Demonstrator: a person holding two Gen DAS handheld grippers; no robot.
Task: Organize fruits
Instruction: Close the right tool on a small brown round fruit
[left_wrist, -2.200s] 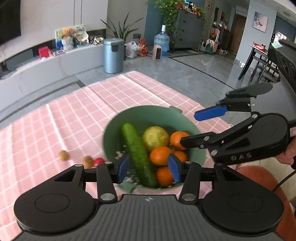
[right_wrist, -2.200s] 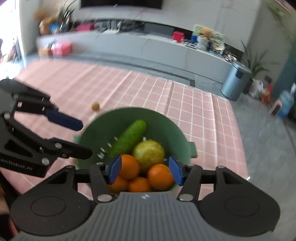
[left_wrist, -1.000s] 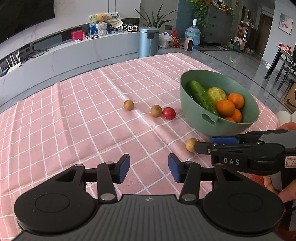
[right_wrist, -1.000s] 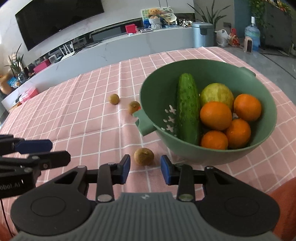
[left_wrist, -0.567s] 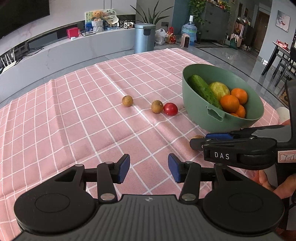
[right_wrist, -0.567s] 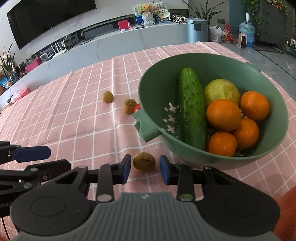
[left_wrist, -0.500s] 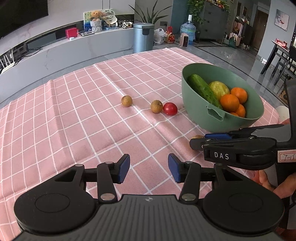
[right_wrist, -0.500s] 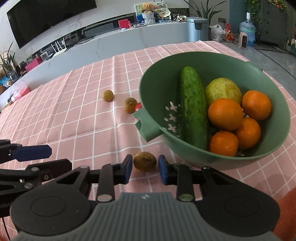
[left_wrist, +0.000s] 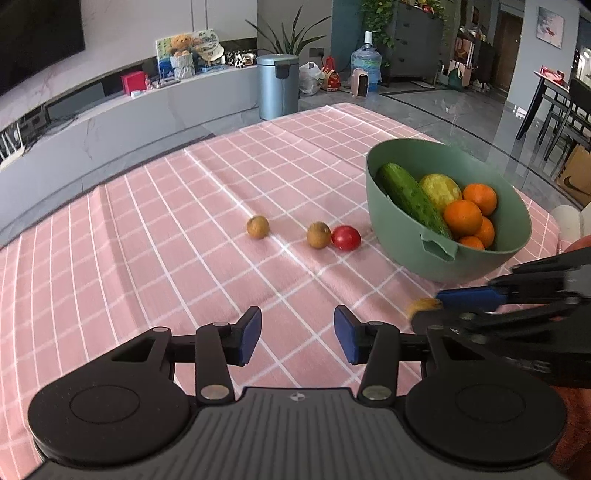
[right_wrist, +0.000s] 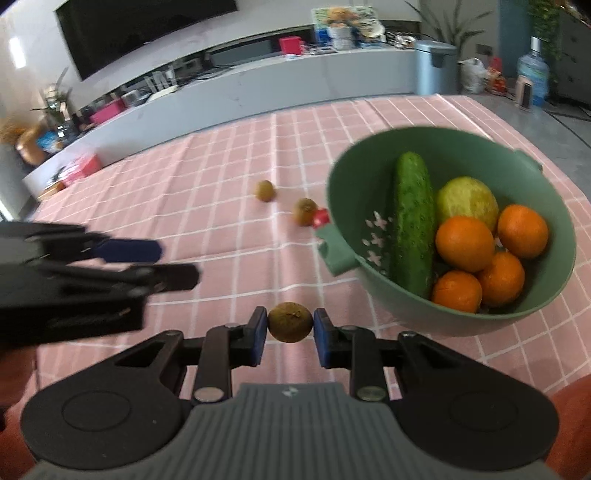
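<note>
My right gripper (right_wrist: 290, 325) is shut on a small brown round fruit (right_wrist: 290, 322), held in front of the green bowl (right_wrist: 546, 302). The same fruit (left_wrist: 421, 306) shows between the right gripper's fingers in the left wrist view. The bowl (left_wrist: 399, 236) holds a cucumber (right_wrist: 413, 221), a yellow-green fruit (right_wrist: 466, 201) and several oranges (right_wrist: 464, 243). Two more brown fruits (left_wrist: 258, 226) (left_wrist: 318, 234) and a small red tomato (left_wrist: 346, 238) lie on the pink checked cloth, left of the bowl. My left gripper (left_wrist: 297, 334) is open and empty above the cloth.
The pink checked tablecloth (left_wrist: 147, 240) covers the table. The table's right edge (left_wrist: 546, 214) runs just past the bowl. A grey bin (left_wrist: 277, 85) and a low white cabinet (left_wrist: 110, 110) stand beyond the table's far edge.
My right gripper has closed its fingers around the nearest brown fruit, which earlier lay on the cloth between them. The left gripper has shifted slightly and stays open.
</note>
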